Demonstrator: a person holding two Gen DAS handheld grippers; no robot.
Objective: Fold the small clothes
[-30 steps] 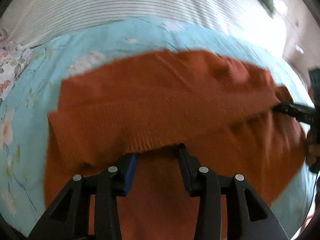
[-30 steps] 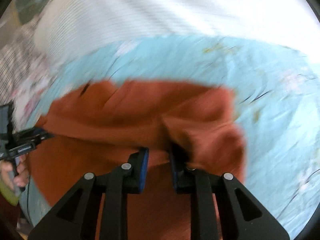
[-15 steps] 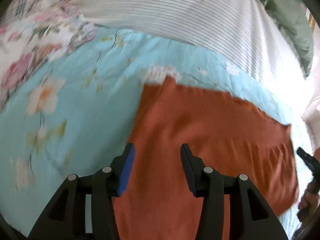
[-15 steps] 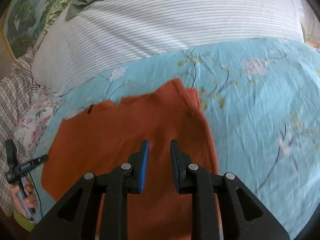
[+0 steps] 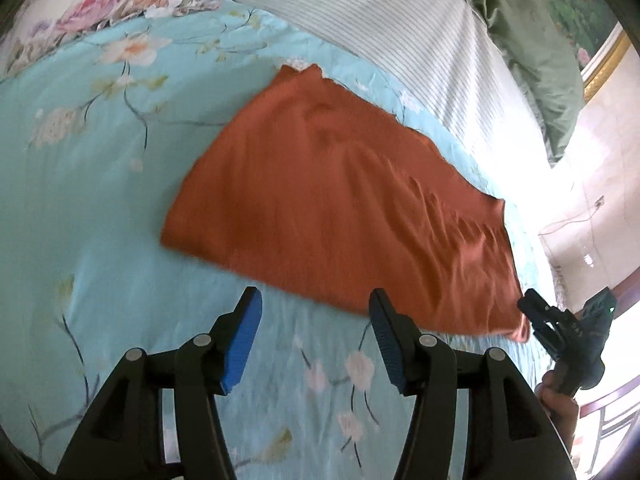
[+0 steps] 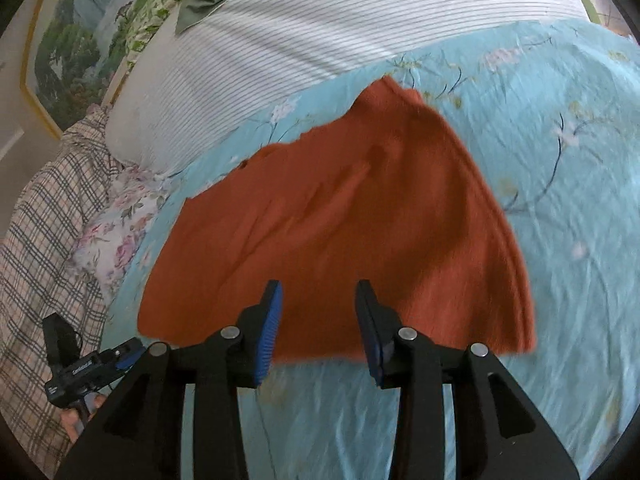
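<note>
While the orange knit garment [image 5: 340,208] is lying flat on the turquoise floral bedsheet [image 5: 80,200], I am holding both tools off it, so I judge that I am sitting between 2 folds: 1 fold looks laid down, and the next is not yet begun. My left gripper [image 5: 316,340] is hovering over bare sheet just short of the garment's near edge, its blue pads spread wide and gripping nothing. My right gripper [image 6: 318,330] is hanging over the near edge of the same garment, its jaws parted somewhat less widely and likewise empty.

From the right wrist view the garment [image 6: 340,232] is reading as a rough trapezoid, narrow at the end toward the striped pillow [image 6: 320,28] and wide at the end nearest me. Shallow wrinkles are running across the part of the garment nearest my right gripper in the left wrist view [image 5: 532,316]. Beyond the garment's left side, a plaid cloth [image 6: 44,232] is lying bunched at the bed's edge.

For the next move I am judging that each gripper needs to drop to a near corner of the garment, close on the doubled layers together, and carry them toward the pillow-side end. Catching only the top layer is the risk, since the knit looks soft and loose.
</note>
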